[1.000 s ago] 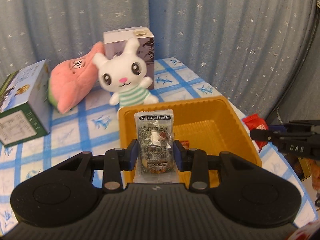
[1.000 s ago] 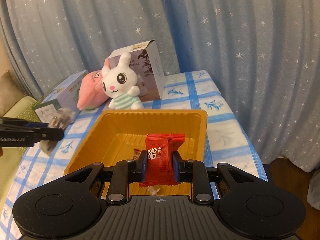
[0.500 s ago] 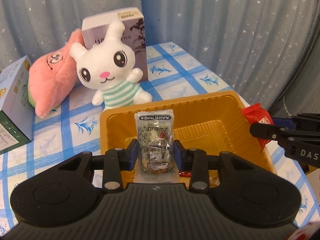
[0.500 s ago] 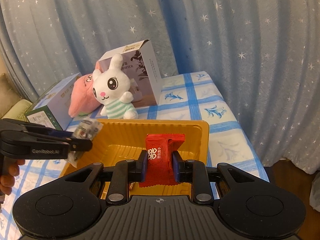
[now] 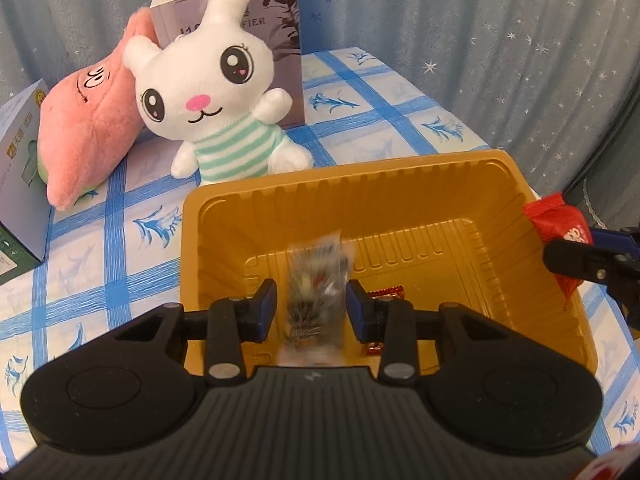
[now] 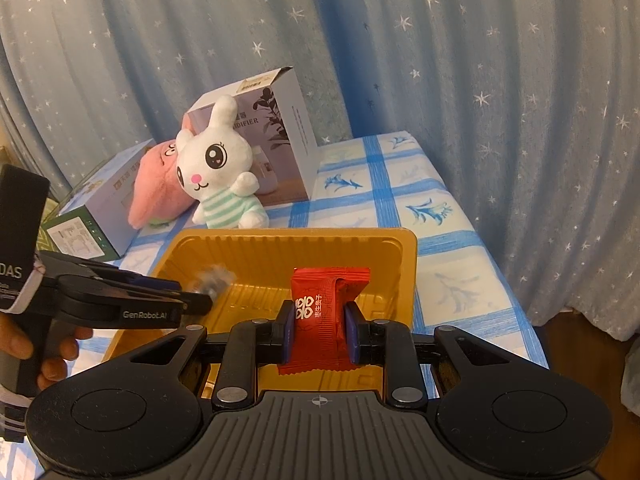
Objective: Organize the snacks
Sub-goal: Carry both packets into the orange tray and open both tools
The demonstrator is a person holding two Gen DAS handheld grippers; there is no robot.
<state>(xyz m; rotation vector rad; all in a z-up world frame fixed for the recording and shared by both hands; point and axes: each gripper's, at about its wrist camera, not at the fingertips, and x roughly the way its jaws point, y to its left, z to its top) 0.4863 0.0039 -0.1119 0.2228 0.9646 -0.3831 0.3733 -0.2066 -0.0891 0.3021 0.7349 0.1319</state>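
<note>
The left hand-held gripper hung over the yellow tray, its jaws parted, and the clear nut packet blurred between them, seemingly dropping free into the tray below. To its right, the right hand-held gripper was clamped on a red candy packet above the tray's near rim, likely waiting its turn.

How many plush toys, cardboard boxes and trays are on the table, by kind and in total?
Plush toys: 2 (white rabbit, pink plush)
Cardboard boxes: 2 (purple-grey box, green-and-blue box)
Trays: 1 (orange tray)
Total: 5
</note>
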